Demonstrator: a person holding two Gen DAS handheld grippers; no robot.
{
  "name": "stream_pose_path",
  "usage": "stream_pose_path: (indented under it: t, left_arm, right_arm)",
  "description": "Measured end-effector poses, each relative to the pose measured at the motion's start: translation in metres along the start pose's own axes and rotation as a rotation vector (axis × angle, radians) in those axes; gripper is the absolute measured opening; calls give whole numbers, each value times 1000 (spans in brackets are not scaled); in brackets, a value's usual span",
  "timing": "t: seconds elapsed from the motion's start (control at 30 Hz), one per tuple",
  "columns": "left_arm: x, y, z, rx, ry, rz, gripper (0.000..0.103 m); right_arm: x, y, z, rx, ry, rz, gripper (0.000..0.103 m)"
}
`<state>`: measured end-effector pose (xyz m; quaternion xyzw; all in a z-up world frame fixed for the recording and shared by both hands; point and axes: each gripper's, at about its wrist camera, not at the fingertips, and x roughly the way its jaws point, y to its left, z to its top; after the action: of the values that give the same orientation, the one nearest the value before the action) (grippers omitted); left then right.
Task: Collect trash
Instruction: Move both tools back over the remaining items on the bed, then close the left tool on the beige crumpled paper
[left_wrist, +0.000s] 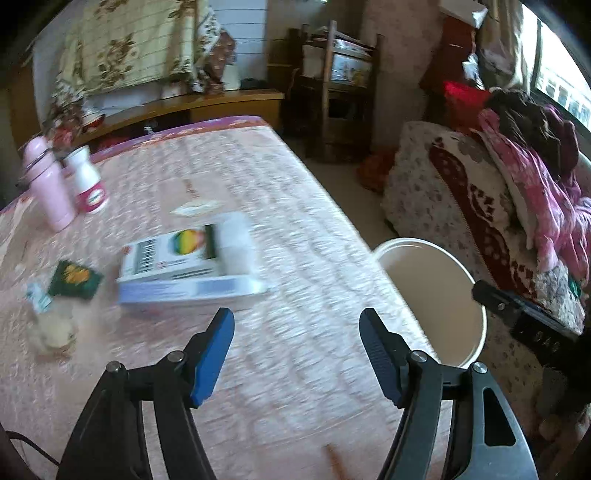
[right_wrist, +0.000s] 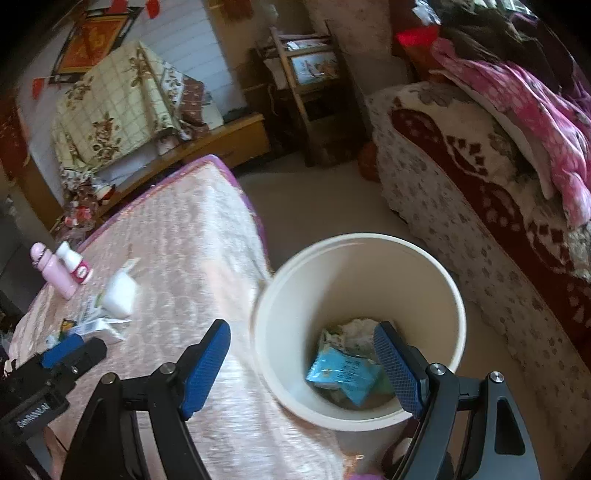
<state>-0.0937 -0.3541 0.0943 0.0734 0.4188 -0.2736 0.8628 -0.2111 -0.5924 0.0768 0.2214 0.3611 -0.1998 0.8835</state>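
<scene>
Right gripper (right_wrist: 301, 365) fingers spread, nothing between; cream bin (right_wrist: 454, 295) under its right finger holds a blue packet (right_wrist: 340, 373). Left gripper (left_wrist: 297, 354) open, empty; white box (left_wrist: 184, 266) beyond left finger, print blurred, unreadable.

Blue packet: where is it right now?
The blue packet lies at the bottom of the cream bucket, on the other trash, in the right wrist view. The bucket stands on the floor beside the table.
</scene>
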Motion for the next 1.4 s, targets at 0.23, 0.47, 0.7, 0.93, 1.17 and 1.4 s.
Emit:
stream_pose_path:
  t: [0.23, 0.47, 0.7, 0.93, 1.17, 1.4]
  left_arm:
    - [-17, 49, -16, -63, -25, 77, 71]
    - [-35, 97, -29, -123, -43, 143, 71]
    - [-49, 143, -41, -173, -48, 189, 71]
    - [-58, 195, -53, -211, -25, 218, 71]
    - [-61, 243, -63, -262, 10, 217, 71]
    - [-49, 260, -53, -299, 20, 183, 73]
  right_arm:
    - [-11, 55, -1, -77, -15, 56, 83]
    - [-12, 114, -7, -150, -9, 118, 83]
    - [-4, 168, -18, -223, 19, 167, 83]
    - [11, 213, -34, -294, 66, 204, 83]
    - [25, 237, -44, -331, 94, 210, 83]
    - [33, 246, -37, -320, 100, 205, 83]
